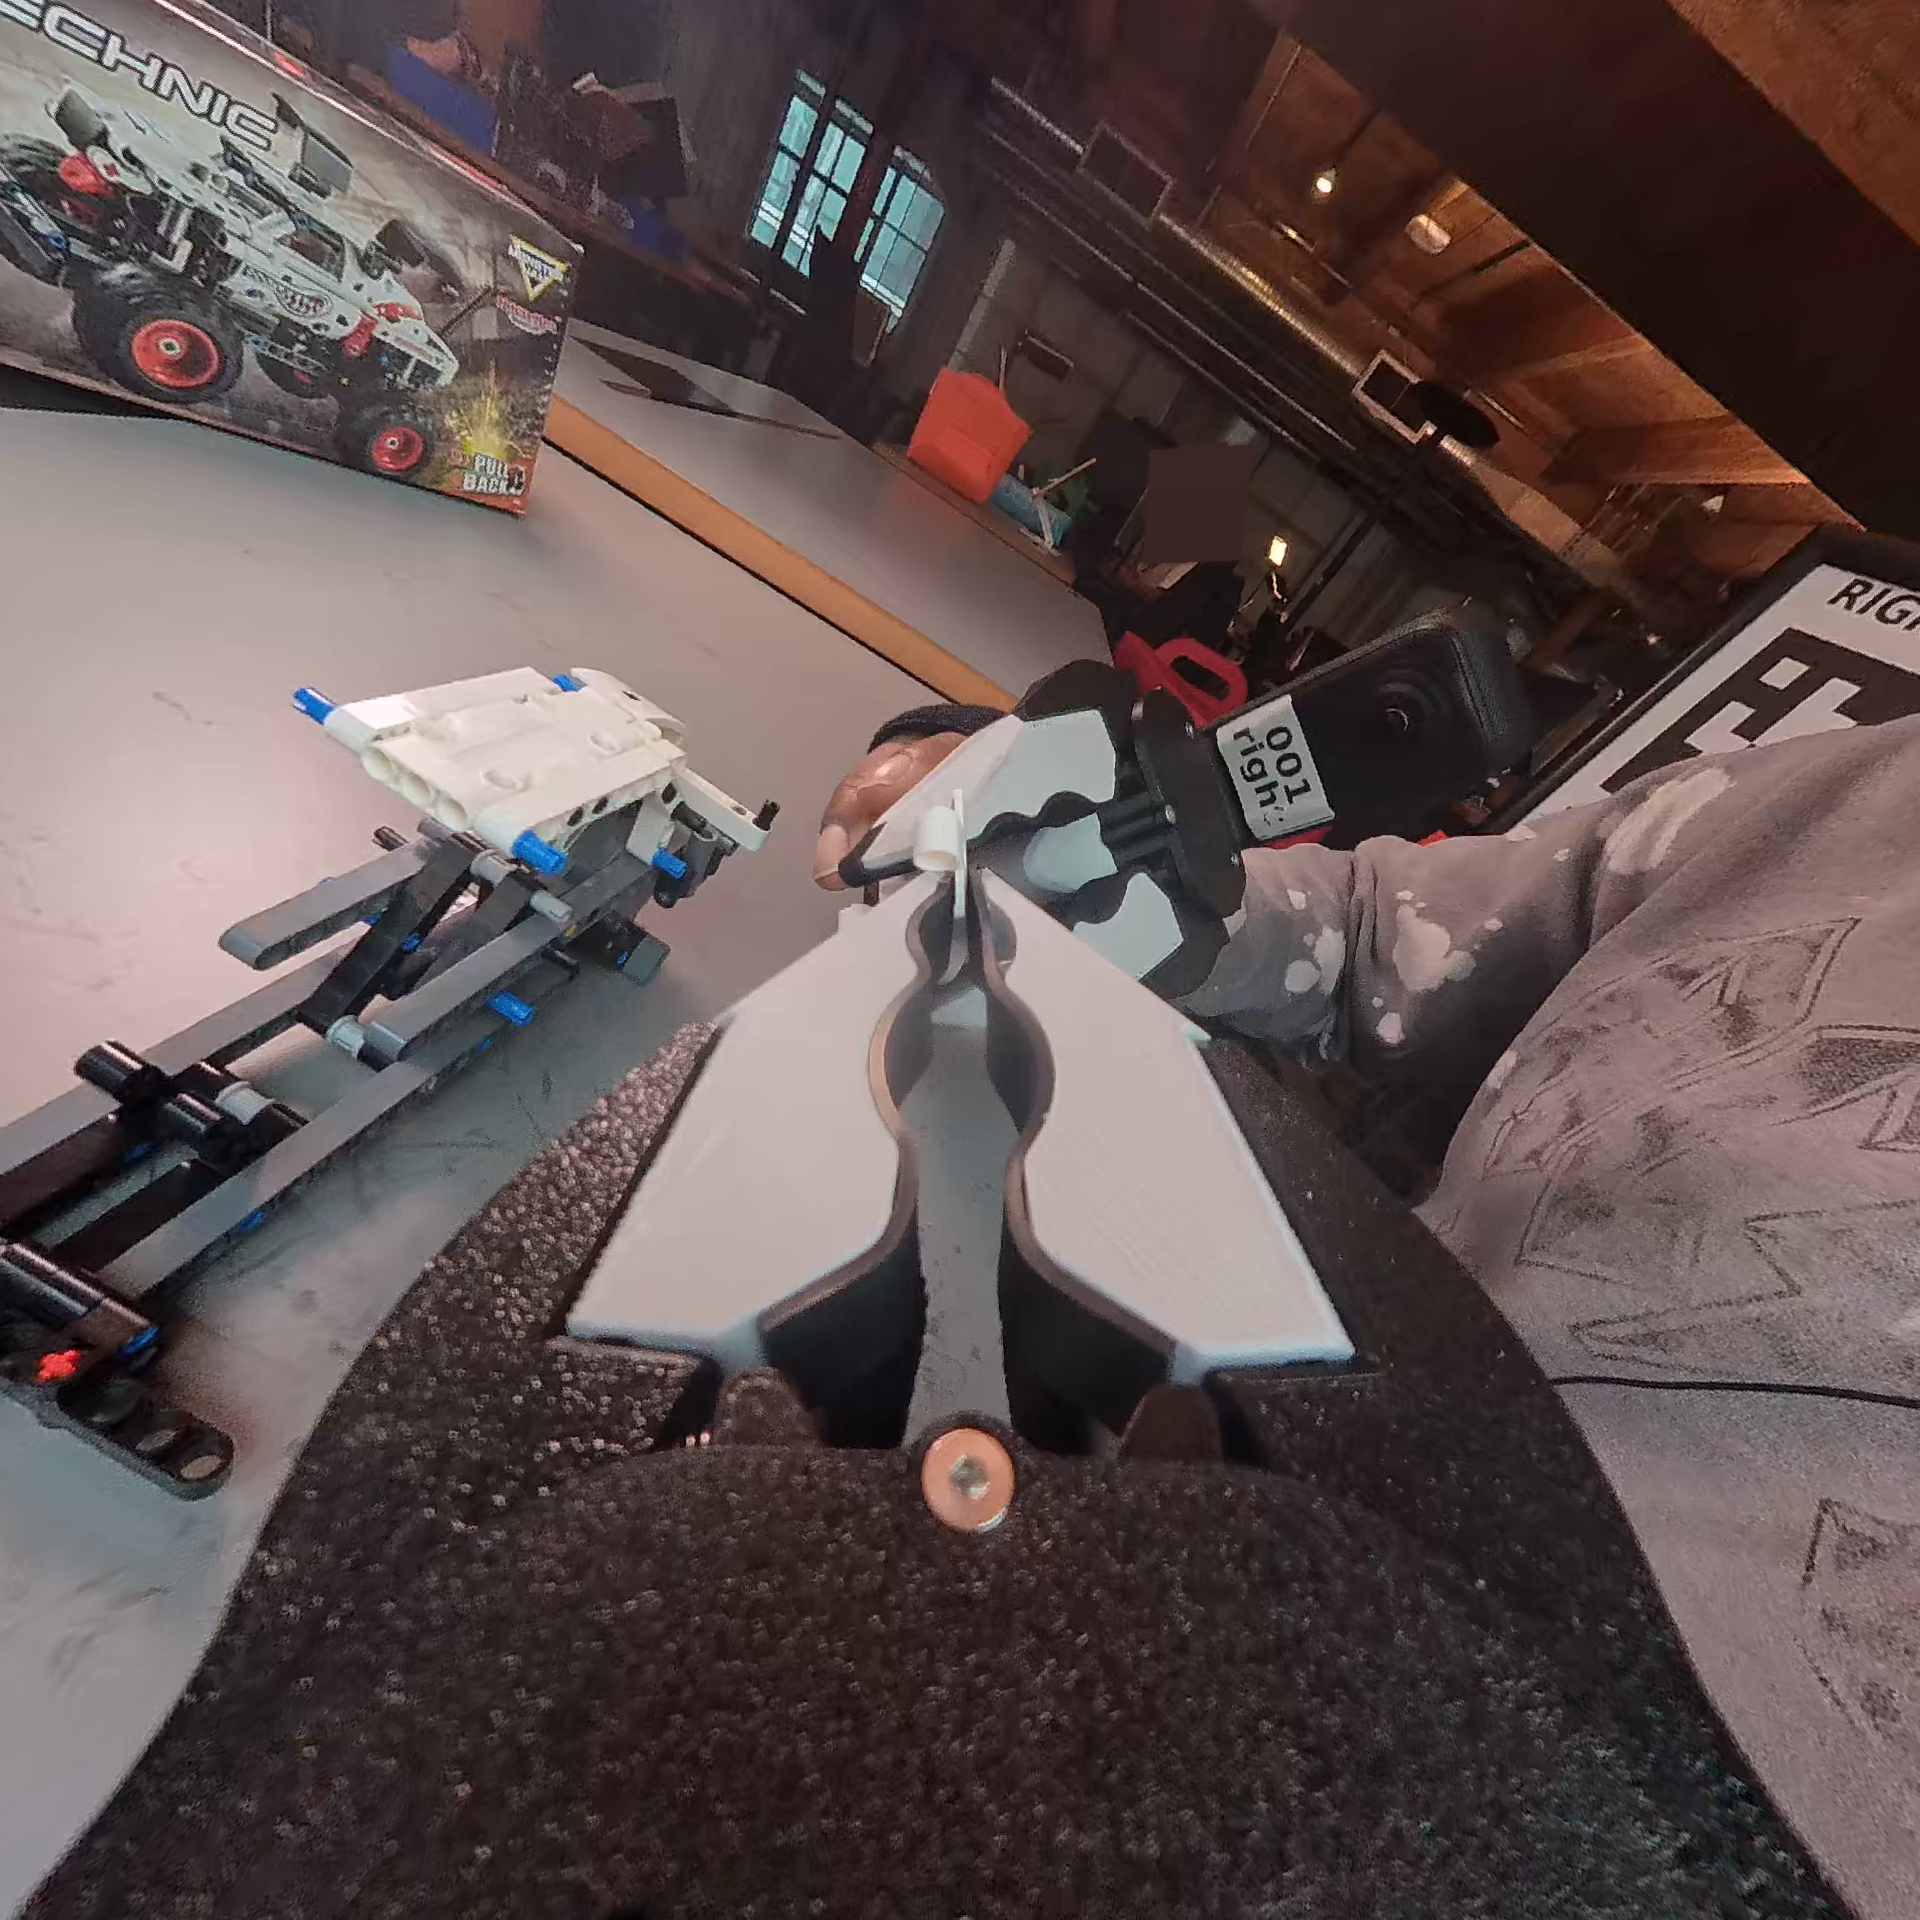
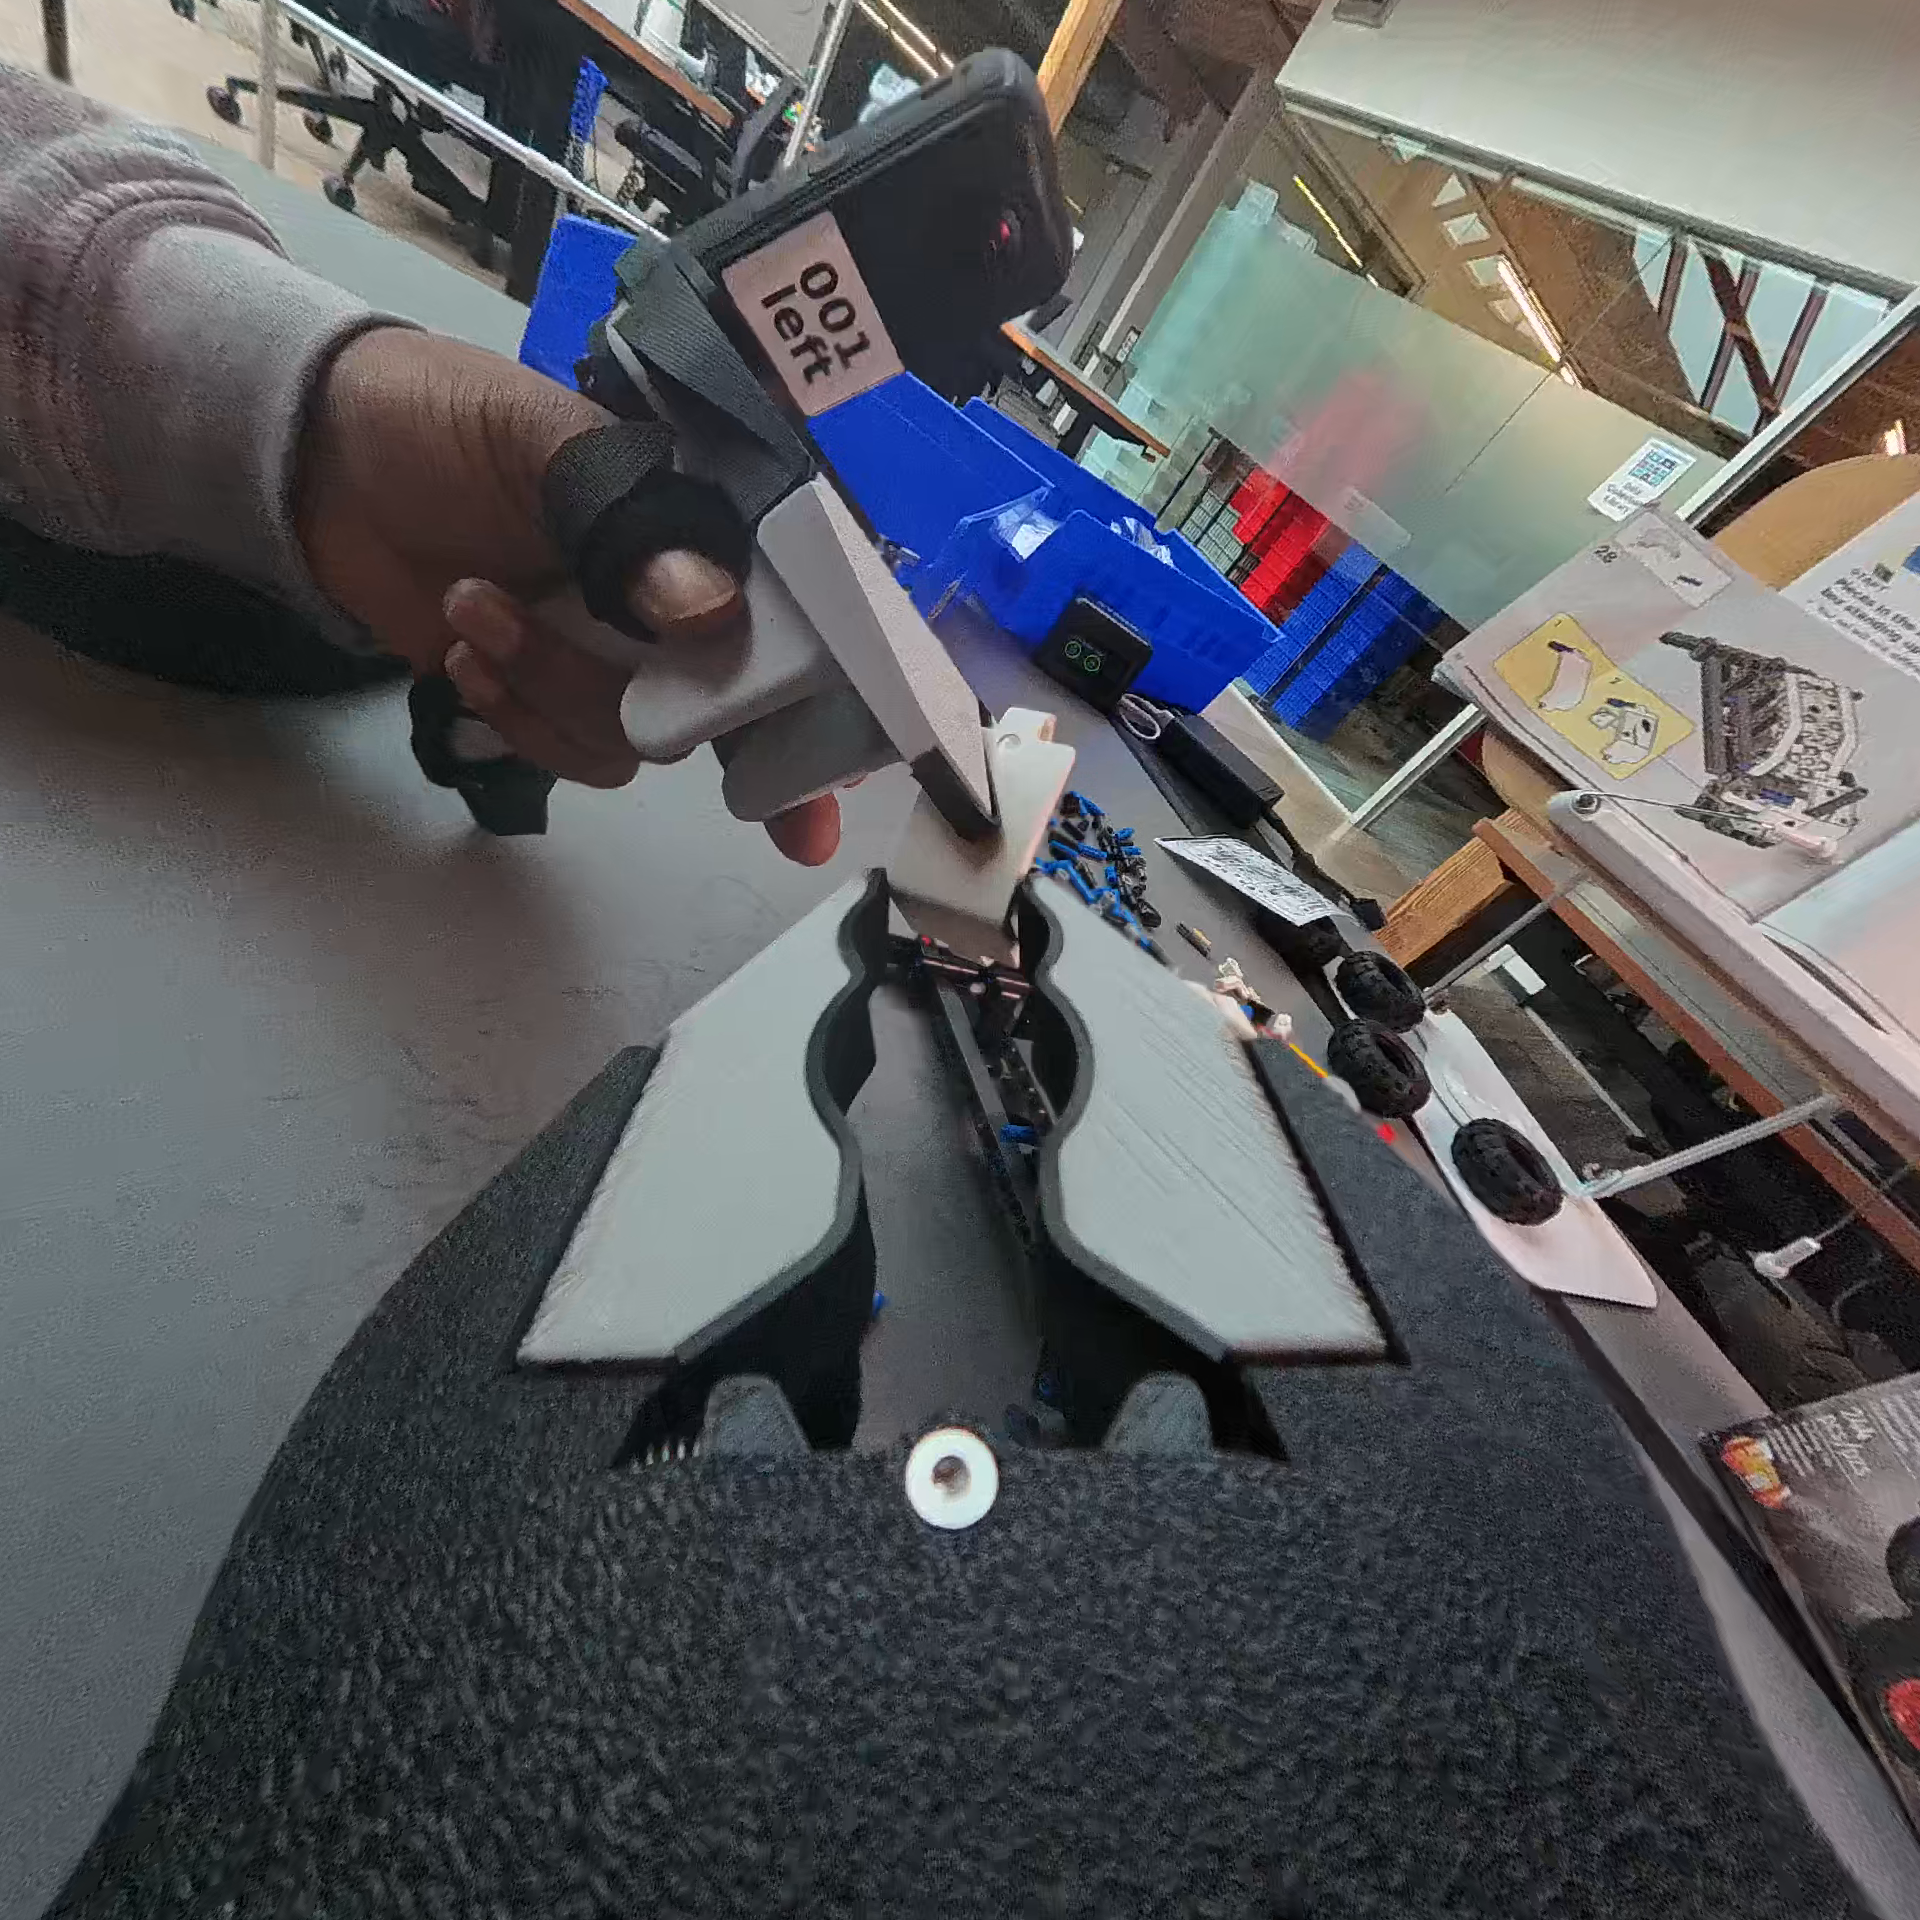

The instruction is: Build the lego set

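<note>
pinching thin white panel (image 2: 982,831) between both tools: left tool (image 2: 971,816), right tool (image 2: 951,914) | light, rigid, slick; grip edges squarely

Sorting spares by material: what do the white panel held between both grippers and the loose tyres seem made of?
White panel: seemingly hard moulded plastic, smooth matte, with crisp thin edges; the left gripper and right gripper pinch it. Tyres: probably black rubber, dull and knobbly-treaded, though hard plastic cannot be excluded.

grey table (image 1: 208,644), white panel (image 2: 987,831), black-and-grey chassis (image 1: 416,935) with blue pins — blue bins (image 2: 1091,540), black tyres (image 2: 1382,1065), grey bleach-spotted sleeve (image 1: 1455,935).
</note>
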`<state>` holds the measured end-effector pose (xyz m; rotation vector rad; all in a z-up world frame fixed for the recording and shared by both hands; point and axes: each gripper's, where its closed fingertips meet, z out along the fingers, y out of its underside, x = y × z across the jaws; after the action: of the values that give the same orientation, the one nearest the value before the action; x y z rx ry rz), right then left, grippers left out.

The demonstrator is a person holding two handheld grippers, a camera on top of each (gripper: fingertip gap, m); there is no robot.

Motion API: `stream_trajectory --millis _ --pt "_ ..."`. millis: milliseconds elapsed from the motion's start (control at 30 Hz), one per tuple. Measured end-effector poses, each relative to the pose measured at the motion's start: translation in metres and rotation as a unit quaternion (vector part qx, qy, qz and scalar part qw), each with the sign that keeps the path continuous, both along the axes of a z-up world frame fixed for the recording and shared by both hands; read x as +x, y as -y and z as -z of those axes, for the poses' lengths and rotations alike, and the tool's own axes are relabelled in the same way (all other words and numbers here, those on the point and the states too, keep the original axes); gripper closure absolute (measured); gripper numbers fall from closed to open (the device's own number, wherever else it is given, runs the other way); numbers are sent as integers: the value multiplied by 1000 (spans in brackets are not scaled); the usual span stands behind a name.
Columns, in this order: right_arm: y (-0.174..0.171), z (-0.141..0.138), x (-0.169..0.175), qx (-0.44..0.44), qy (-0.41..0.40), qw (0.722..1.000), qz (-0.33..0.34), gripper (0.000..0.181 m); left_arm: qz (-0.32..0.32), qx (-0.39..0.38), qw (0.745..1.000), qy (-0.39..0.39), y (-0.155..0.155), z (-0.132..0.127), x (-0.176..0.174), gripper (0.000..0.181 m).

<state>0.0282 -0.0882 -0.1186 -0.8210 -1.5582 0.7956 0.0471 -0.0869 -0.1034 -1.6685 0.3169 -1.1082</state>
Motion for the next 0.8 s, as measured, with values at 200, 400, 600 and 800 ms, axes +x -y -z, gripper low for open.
stream_trajectory --millis 200,400,600,800 --pt "22 2 12 -155 58 980 -108 154 65 -16 997 -38 14 13 9 180" --pt "35 9 32 -285 131 928 -200 166 128 4 987 -98 31 22 28 180" --pt "39 -1 38 -326 116 906 -243 168 139 22 988 -70 35 12 31 180" --pt "30 -1 40 -318 112 913 -228 180 120 9 993 -16 32 2 16 179"
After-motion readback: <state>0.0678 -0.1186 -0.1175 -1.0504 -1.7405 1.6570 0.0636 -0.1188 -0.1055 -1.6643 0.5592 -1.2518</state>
